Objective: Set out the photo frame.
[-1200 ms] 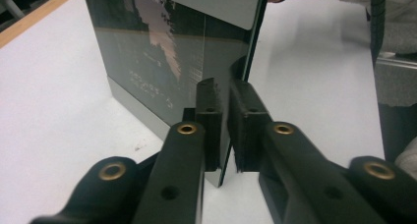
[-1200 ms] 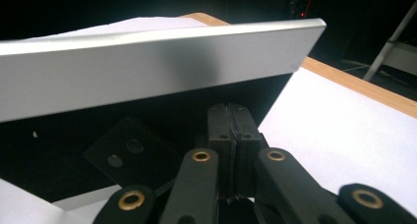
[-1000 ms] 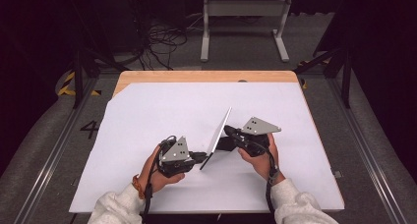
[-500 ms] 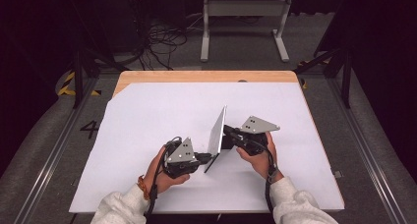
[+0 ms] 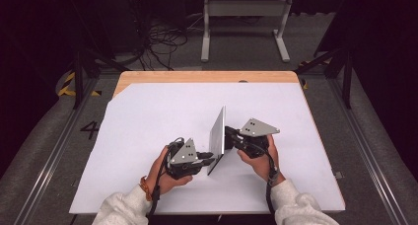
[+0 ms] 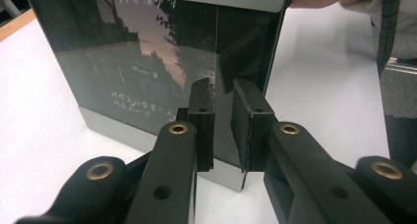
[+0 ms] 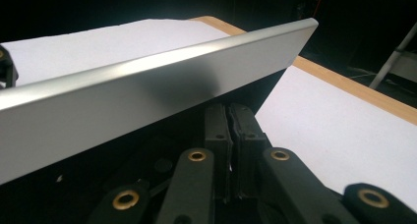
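The left gripper (image 5: 209, 157) — jaws just easing apart, a narrow gap showing — touches the tablet's (image 5: 217, 133) lower corner. The tablet stands on edge near the tabletop's (image 5: 148, 116) front edge — the right gripper (image 5: 229, 134) clenches it.

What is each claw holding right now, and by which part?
The right claw pinches the thin silver, dark-faced panel at its edge. The left claw, jaws just opening, straddles its lower edge without pressing.

light: bright table (image 5: 148, 136), dark surroundings | focus: slightly soft | glare: mild
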Demonstrator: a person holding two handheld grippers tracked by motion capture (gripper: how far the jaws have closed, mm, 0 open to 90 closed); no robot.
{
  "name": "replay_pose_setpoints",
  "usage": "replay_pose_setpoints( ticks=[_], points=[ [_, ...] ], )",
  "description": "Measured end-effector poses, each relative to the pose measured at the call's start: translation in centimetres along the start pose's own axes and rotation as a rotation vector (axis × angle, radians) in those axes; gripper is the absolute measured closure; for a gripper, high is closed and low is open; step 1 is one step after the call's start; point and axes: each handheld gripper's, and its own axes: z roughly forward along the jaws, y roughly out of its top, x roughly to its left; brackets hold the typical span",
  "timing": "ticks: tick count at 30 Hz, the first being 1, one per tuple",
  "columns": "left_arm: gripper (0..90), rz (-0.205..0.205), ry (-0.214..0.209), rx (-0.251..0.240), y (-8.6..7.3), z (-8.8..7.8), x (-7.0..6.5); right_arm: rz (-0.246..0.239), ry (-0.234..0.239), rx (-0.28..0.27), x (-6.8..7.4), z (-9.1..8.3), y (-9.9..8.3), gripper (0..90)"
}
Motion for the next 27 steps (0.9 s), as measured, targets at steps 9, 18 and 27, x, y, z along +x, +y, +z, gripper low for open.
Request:
replay_pose_setpoints(
  ticks=[9, 18, 27],
  points=[
    [79.1, -0.032, -0.033, 0.027, -1.3, -0.9, -0.1, -0.018, 0.001, 0.027, 0.2, -2.4, -0.7, 86.1],
    [77.8, 0.013, -0.056, 0.110, -2.3, 0.7, -1.3, -0.051, 0.026, 0.054, 1.6, -4.6, -2.0, 84.6],
    [76.8, 0.013, -0.041, 0.122, -2.5, 1.1, -0.8, -0.081, 0.085, 0.066, 3.8, -5.2, -2.5, 81.1]
  ],
)
